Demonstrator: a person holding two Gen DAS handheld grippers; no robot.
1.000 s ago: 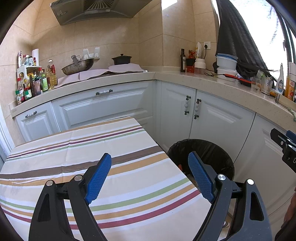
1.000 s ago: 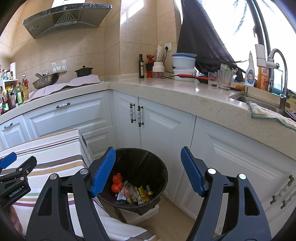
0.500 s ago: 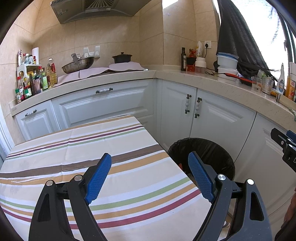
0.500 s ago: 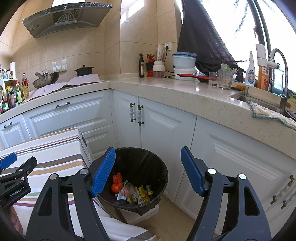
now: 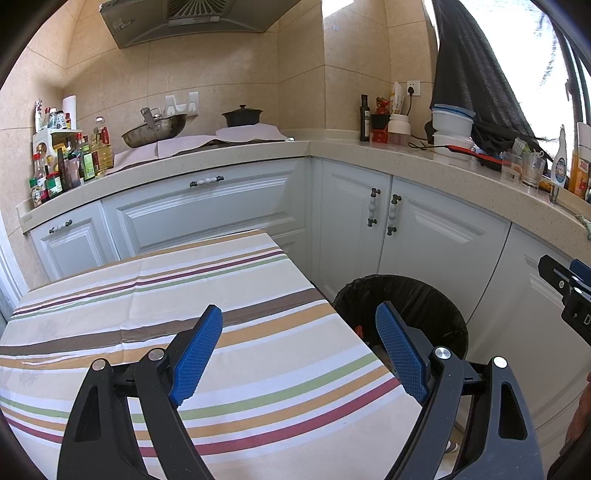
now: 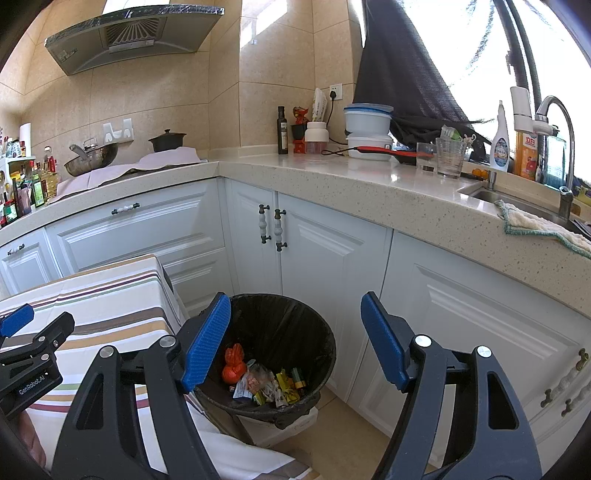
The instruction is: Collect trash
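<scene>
Left gripper (image 5: 299, 347): blue-padded fingers (image 5: 195, 350) spread wide, nothing between them; it hovers over the striped tablecloth (image 5: 147, 291), near its 3 o'clock edge.

Right gripper (image 6: 295, 336): blue fingers (image 6: 207, 339) also wide apart and empty, held above the bin; its tip shows at the 3 o'clock edge of the left wrist view.

Trash bin (image 6: 317, 332): round, lined with a black bag, standing on the floor just beside the tablecloth corner and in front of the white cabinet doors (image 6: 314, 258). In the left wrist view it sits at 4 o'clock, partly hidden behind the right-hand finger.

Trash (image 6: 266, 384): lying at the bottom of the bin, a heap of crumpled wrappers in yellow, green and clear film, with a knotted orange-red bag (image 6: 233, 363) at its 9 o'clock side.

Worktop (image 6: 351, 184): speckled stone, running in an L above the cabinets. At 12 o'clock, a dark bottle (image 6: 282, 129), stacked white containers (image 6: 367, 129), a red-handled utensil (image 6: 391, 150) and clear cups (image 6: 448, 157). At 2 o'clock, a sink with a curved tap (image 6: 554, 122) and a cloth (image 6: 535, 225) draped over the edge. At 10 o'clock, a wok (image 6: 92, 157), a black lidded pot (image 6: 167, 140) and a cluster of sauce bottles (image 6: 29, 184).

Range hood (image 6: 129, 33): mounted on the tiled wall at 11 o'clock.
</scene>
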